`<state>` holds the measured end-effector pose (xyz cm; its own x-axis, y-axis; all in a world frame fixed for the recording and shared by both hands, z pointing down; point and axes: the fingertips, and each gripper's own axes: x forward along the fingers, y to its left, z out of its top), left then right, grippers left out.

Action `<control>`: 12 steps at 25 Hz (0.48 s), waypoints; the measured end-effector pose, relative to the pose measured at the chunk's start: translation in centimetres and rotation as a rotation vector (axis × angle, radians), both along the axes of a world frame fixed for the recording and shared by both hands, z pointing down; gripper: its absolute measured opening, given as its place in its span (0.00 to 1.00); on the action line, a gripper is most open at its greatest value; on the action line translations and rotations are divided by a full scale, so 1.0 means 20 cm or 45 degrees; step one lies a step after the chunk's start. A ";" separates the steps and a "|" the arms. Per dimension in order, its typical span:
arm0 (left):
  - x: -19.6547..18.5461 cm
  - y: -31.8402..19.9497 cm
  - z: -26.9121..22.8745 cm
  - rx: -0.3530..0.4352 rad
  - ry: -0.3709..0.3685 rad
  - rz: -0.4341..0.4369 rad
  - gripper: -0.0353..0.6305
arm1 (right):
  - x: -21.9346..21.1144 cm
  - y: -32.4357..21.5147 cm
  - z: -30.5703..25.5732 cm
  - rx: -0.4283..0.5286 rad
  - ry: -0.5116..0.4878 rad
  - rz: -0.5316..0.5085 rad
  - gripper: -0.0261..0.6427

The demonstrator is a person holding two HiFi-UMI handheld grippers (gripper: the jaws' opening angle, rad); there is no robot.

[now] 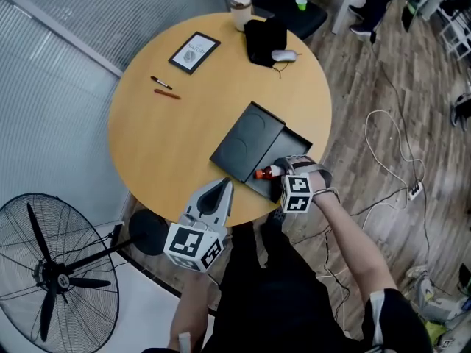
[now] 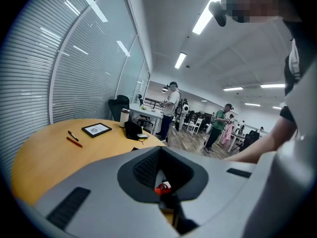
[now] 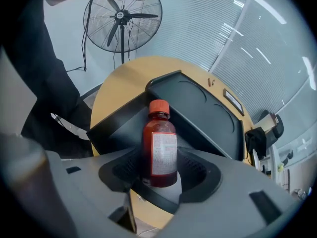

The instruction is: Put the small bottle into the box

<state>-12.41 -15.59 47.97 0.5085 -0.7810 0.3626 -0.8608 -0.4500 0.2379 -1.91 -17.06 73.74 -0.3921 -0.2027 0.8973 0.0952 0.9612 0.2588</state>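
Observation:
A small brown bottle (image 1: 269,173) with a red cap and white label is held in my right gripper (image 1: 282,170), which is shut on it. It lies sideways over the open black box (image 1: 295,139) at the table's near right edge. The box's black lid (image 1: 247,141) rests just left of it. In the right gripper view the bottle (image 3: 159,143) stands out between the jaws of the right gripper (image 3: 159,175), above the box (image 3: 116,125) and lid (image 3: 198,108). My left gripper (image 1: 220,190) is shut and empty at the table's near edge; past the left gripper (image 2: 161,180) the red cap (image 2: 161,188) shows.
On the round wooden table (image 1: 162,138) lie two pens (image 1: 163,87), a framed card (image 1: 194,52), a black pouch (image 1: 265,41), a mouse (image 1: 284,55) and a cup (image 1: 241,11). A standing fan (image 1: 51,278) is on the floor at left. Cables (image 1: 390,145) run at right.

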 end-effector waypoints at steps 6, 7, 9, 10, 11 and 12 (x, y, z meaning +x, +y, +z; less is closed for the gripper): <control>-0.03 0.01 0.00 -0.004 -0.001 -0.018 0.05 | -0.02 0.01 0.05 -0.037 0.077 -0.022 0.38; -0.03 0.00 0.01 -0.006 -0.001 -0.019 0.05 | -0.03 0.00 0.06 -0.039 0.091 -0.029 0.38; -0.03 0.00 0.01 -0.009 -0.001 -0.019 0.05 | -0.03 0.00 0.07 -0.035 0.112 -0.041 0.38; -0.03 0.00 0.01 -0.010 -0.002 -0.020 0.05 | -0.03 -0.01 0.08 -0.036 0.118 -0.043 0.38; -0.03 0.00 0.01 -0.011 -0.002 -0.020 0.05 | -0.03 -0.01 0.08 -0.040 0.120 -0.040 0.38; -0.03 0.00 0.01 -0.011 -0.002 -0.022 0.05 | -0.03 -0.01 0.09 -0.044 0.120 -0.034 0.38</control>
